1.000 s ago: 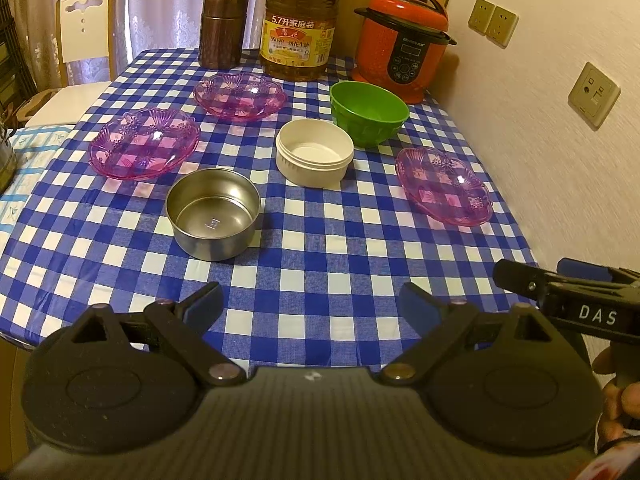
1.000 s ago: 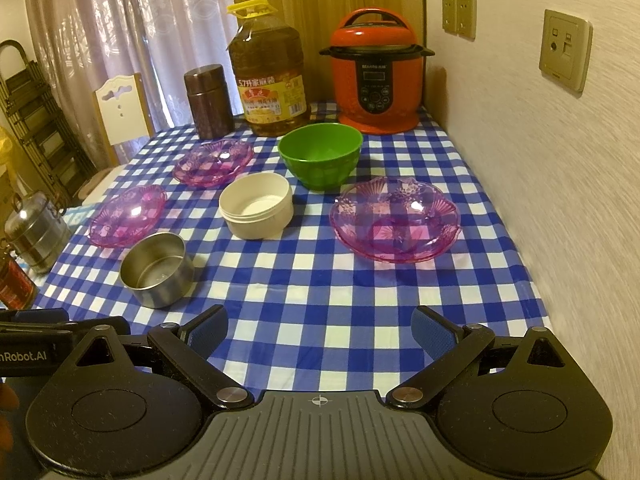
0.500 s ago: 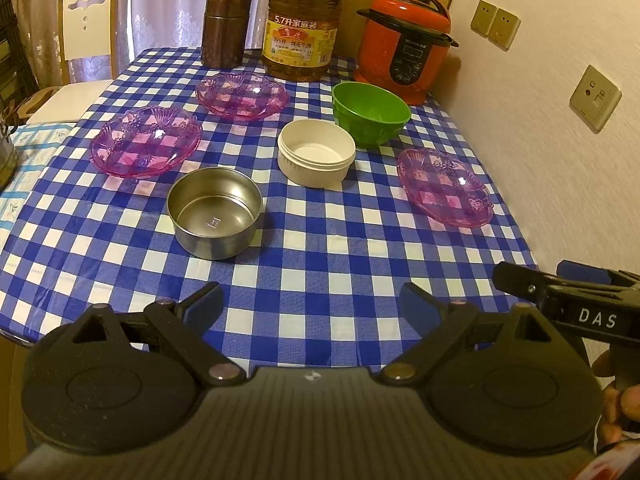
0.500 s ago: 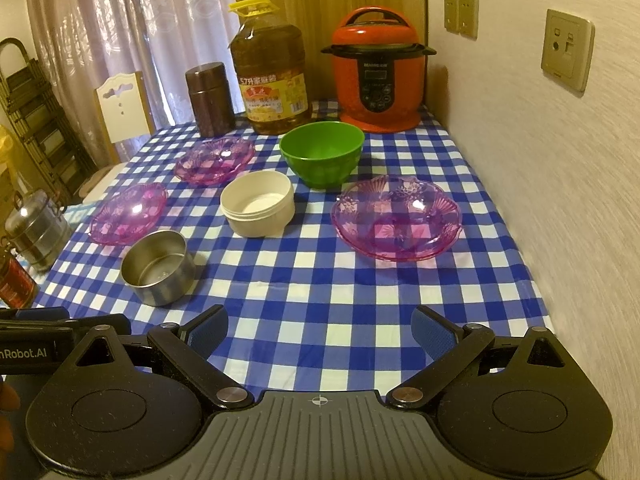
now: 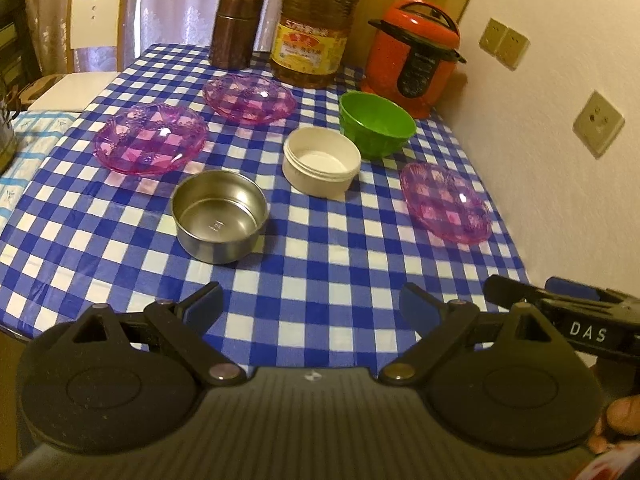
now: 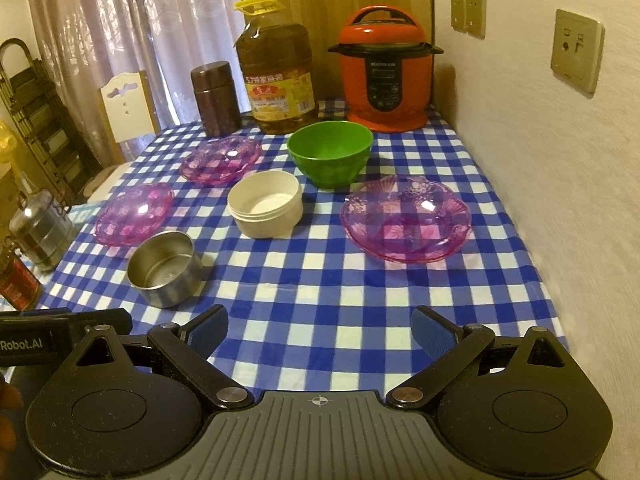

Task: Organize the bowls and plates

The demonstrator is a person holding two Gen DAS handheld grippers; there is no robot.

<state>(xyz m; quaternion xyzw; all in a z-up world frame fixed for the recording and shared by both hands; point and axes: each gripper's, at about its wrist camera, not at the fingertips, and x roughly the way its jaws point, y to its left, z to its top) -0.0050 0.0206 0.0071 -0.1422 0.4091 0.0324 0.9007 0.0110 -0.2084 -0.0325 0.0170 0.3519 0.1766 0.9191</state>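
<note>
Plates: three pink glass ones, spread out singly. Far plate (image 5: pixel 250 97) sits near the oil jug (image 5: pixel 314 26); left plate (image 5: pixel 151 139) lies toward the table's left edge; right plate (image 6: pixel 405 217) lies by the wall side. None stacked yet.
Bowls: steel bowl (image 5: pixel 219 215), white bowl (image 5: pixel 321 167) and green bowl (image 5: pixel 376 123) run in a diagonal line through the middle, each apart from its neighbour, all upright and empty.
Left gripper (image 5: pixel 310 306): fingers spread wide, holding nothing; I have it hovering over the near table edge, steel bowl straight ahead.
Right gripper (image 6: pixel 320 326): also wide open and empty, above the near edge, with the right plate ahead of it.
Table (image 5: pixel 320 272): checked cloth; jug, brown canister (image 5: pixel 236 28) and red cooker (image 6: pixel 385 80) line the back, so free space is at the front.
Judgement: nothing sorted yet. I read the open, pulled-back pose as readiness, each claw facing its nearest piece.
Risk: glass plates are shallow and slick; I expect a rim pinch to slip.
</note>
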